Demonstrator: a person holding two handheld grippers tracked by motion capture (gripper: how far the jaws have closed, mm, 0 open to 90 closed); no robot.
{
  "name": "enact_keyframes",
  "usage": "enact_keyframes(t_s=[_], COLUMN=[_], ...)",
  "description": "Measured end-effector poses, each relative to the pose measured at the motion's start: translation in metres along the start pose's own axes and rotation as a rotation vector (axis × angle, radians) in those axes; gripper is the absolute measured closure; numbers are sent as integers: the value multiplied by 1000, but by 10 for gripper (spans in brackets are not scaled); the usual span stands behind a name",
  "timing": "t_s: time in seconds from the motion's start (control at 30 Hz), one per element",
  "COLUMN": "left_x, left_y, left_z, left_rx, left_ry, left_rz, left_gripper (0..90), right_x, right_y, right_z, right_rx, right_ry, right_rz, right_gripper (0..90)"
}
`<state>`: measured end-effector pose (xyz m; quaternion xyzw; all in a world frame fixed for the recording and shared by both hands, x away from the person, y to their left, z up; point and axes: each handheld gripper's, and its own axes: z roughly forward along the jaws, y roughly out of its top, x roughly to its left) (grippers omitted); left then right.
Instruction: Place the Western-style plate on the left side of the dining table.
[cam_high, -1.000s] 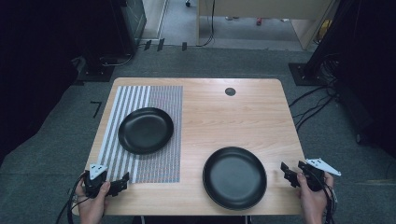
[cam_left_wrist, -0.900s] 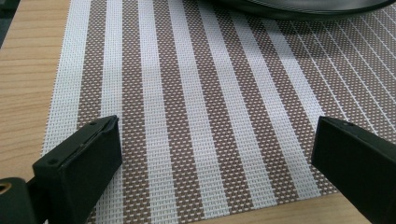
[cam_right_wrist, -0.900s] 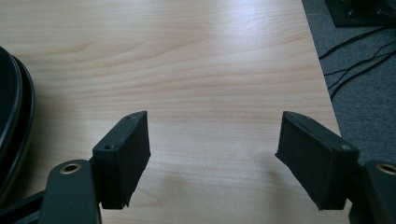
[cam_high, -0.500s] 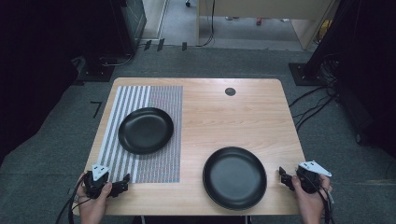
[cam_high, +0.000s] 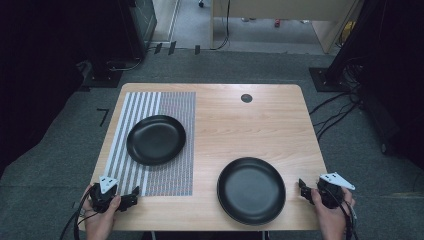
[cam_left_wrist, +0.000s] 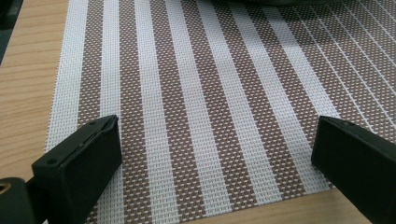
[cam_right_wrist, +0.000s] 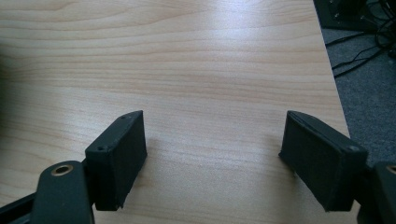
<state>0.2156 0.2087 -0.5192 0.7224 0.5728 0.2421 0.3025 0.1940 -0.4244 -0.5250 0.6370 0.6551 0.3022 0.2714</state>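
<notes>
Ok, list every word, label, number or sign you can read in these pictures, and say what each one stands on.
None: no readable text shows in any view.
Two black plates: plain, unmarked.
Striped placemat: woven pattern, no writing.
Wooden table: bare grain; the small dark round disc near its far edge is too small to tell if it bears a mark.
Left gripper and right gripper: no label legible.

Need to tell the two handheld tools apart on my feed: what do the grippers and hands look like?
Both match: the left gripper and right gripper have black bodies, each topped by a grey three-cornered plate. Their jaws are blocky and matte black. A black cable trails from each toward the near edge. No sleeves show on the bare forearms.
</notes>
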Motion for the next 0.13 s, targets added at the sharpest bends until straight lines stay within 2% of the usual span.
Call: enact_keyframes(t_s=[0.13], left_x=[0], left_y=[0], left_z=[0], left_rx=[0], left_ry=[0], left_rz=[-1], left_gripper=[15], right_x=[0], right_y=[0], right_z=[0], right_rx=[0], right_ry=[0], right_rz=[0], right_gripper=[214])
